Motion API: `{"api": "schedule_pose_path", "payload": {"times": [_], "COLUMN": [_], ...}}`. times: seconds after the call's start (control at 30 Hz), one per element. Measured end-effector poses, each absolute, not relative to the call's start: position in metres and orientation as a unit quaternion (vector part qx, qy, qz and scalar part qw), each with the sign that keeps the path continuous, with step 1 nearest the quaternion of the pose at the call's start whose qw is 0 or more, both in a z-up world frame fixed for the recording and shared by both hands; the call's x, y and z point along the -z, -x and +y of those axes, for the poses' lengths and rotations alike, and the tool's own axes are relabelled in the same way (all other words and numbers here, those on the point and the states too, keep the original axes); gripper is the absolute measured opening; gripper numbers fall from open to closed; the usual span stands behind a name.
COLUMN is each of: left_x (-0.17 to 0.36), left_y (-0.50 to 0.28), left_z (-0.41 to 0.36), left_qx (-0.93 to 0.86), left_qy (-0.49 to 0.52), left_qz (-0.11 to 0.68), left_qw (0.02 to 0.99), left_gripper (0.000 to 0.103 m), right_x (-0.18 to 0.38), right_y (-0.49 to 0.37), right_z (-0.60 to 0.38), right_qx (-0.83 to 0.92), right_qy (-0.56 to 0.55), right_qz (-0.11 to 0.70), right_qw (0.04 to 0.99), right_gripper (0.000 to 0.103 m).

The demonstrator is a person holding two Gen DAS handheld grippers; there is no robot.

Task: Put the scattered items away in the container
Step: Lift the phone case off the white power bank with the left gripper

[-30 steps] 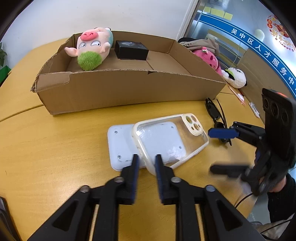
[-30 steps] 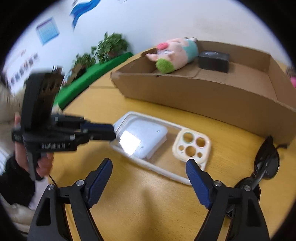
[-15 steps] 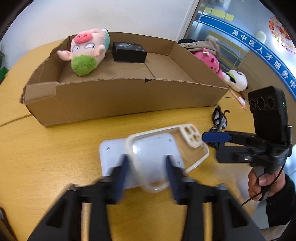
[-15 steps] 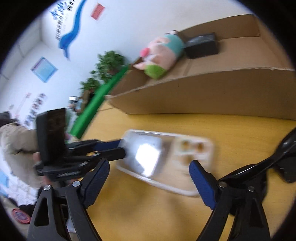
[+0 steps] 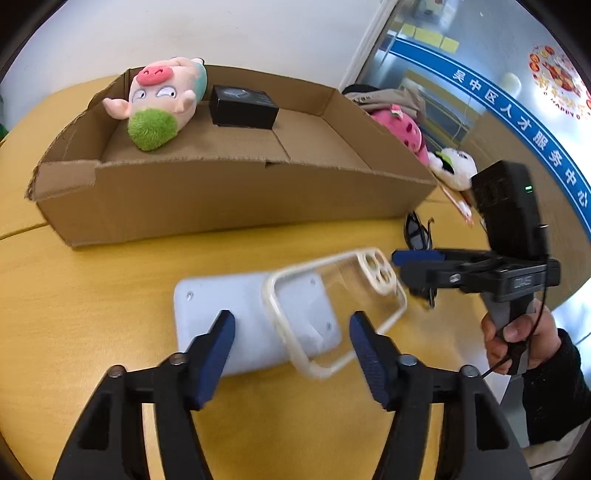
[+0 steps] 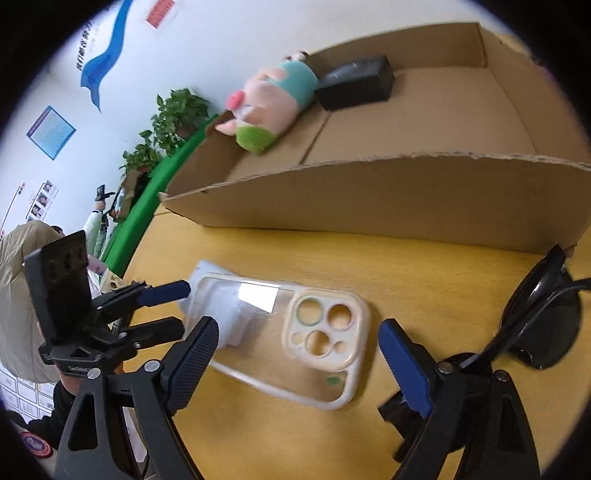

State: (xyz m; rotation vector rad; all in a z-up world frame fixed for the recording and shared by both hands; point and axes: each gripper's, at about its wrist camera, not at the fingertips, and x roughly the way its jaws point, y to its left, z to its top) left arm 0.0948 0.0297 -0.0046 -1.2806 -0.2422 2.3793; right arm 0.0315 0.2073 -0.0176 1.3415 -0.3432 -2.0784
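Left gripper [image 5: 291,347] jaws opening, pads clear of the clear phone case [image 5: 334,308] lying between them on the yellow wooden table [image 5: 92,295]. Right gripper [image 6: 297,354] wide, straddling the case's camera end, nothing gripped. Cardboard box [image 5: 236,199] beyond the fingertips, white wall [image 5: 258,33] behind.

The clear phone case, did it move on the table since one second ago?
Yes. In the left wrist view the clear phone case has slid right off the white pad, toward the sunglasses.
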Motion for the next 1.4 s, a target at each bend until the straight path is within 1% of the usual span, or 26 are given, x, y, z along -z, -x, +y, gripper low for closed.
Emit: {"api": "schedule_pose_path", "payload": {"times": [0.07,0.13,0.2,0.23,0.27,0.3,0.33,0.37,0.53,0.67,0.73,0.8,0.83,0.9,1.0,1.13,1.2,1.23,1.27,1.3,1.33,1.37,1.4], "left_x": [0.008,0.006,0.005,0.005,0.005,0.005,0.004,0.003,-0.007,-0.015,-0.017,-0.017,-0.016,-0.013,-0.007,0.009,0.018,0.022,0.025,0.028,0.031,0.032,0.032], "left_y": [-0.087,-0.085,-0.085,-0.085,-0.085,-0.085,-0.086,-0.088,-0.109,-0.132,-0.144,-0.158,-0.163,-0.172,-0.182,-0.18,-0.173,-0.17,-0.167,-0.165,-0.163,-0.162,-0.163], "left_z": [0.035,0.04,0.04,0.037,0.033,0.028,0.023,0.02,0.012,0.007,0.006,0.003,0.002,0.0,-0.004,-0.003,-0.003,-0.003,-0.002,-0.001,0.001,0.003,0.004], "left_qx": [-0.85,-0.855,-0.861,-0.864,-0.866,-0.867,-0.868,-0.87,-0.883,-0.893,-0.893,-0.887,-0.883,-0.876,-0.866,-0.856,-0.851,-0.848,-0.845,-0.842,-0.84,-0.84,-0.84], "left_qy": [0.469,0.47,0.469,0.468,0.468,0.467,0.464,0.461,0.427,0.394,0.384,0.383,0.385,0.393,0.412,0.453,0.469,0.475,0.481,0.487,0.494,0.496,0.498], "left_qz": [-0.094,-0.074,-0.061,-0.059,-0.06,-0.064,-0.069,-0.07,-0.063,-0.07,-0.07,-0.077,-0.08,-0.083,-0.095,-0.096,-0.101,-0.105,-0.108,-0.108,-0.106,-0.103,-0.099], "left_qw": [0.221,0.206,0.186,0.175,0.167,0.163,0.162,0.163,0.182,0.206,0.222,0.246,0.256,0.267,0.266,0.23,0.215,0.211,0.207,0.203,0.199,0.195,0.193], "left_gripper": [0.066,0.065,0.064,0.059,0.051,0.047,0.039,0.037,0.037,0.037,0.04,0.047,0.049,0.049,0.052,0.051,0.05,0.048,0.04,0.036,0.027,0.022,0.018], "right_x": [0.02,0.021,0.023,0.023,0.023,0.021,0.019,0.017,-0.001,-0.012,-0.014,-0.015,-0.015,-0.013,-0.009,0.0,0.005,0.008,0.01,0.013,0.016,0.019,0.021], "right_y": [-0.028,-0.031,-0.036,-0.038,-0.04,-0.043,-0.046,-0.05,-0.076,-0.099,-0.112,-0.125,-0.132,-0.143,-0.148,-0.14,-0.135,-0.134,-0.132,-0.132,-0.134,-0.134,-0.136], "right_z": [0.201,0.193,0.189,0.19,0.192,0.195,0.197,0.199,0.2,0.201,0.201,0.198,0.197,0.194,0.198,0.204,0.198,0.195,0.191,0.187,0.184,0.18,0.176], "right_qx": [0.78,0.779,0.777,0.774,0.774,0.774,0.775,0.777,0.79,0.798,0.796,0.791,0.787,0.782,0.784,0.799,0.807,0.811,0.814,0.818,0.821,0.822,0.824], "right_qy": [-0.515,-0.515,-0.511,-0.507,-0.501,-0.491,-0.481,-0.472,-0.421,-0.393,-0.392,-0.394,-0.397,-0.405,-0.421,-0.453,-0.468,-0.473,-0.478,-0.482,-0.485,-0.49,-0.491], "right_qz": [-0.134,-0.126,-0.127,-0.137,-0.148,-0.158,-0.166,-0.17,-0.166,-0.144,-0.125,-0.106,-0.097,-0.082,-0.08,-0.106,-0.104,-0.097,-0.084,-0.069,-0.055,-0.041,-0.025], "right_qw": [0.329,0.334,0.346,0.353,0.359,0.367,0.374,0.38,0.413,0.433,0.444,0.456,0.462,0.466,0.449,0.382,0.345,0.332,0.318,0.305,0.296,0.289,0.282], "right_gripper": [0.091,0.093,0.094,0.094,0.094,0.094,0.094,0.094,0.094,0.094,0.094,0.094,0.094,0.094,0.094,0.094,0.094,0.094,0.093,0.093,0.09,0.082,0.078]}}
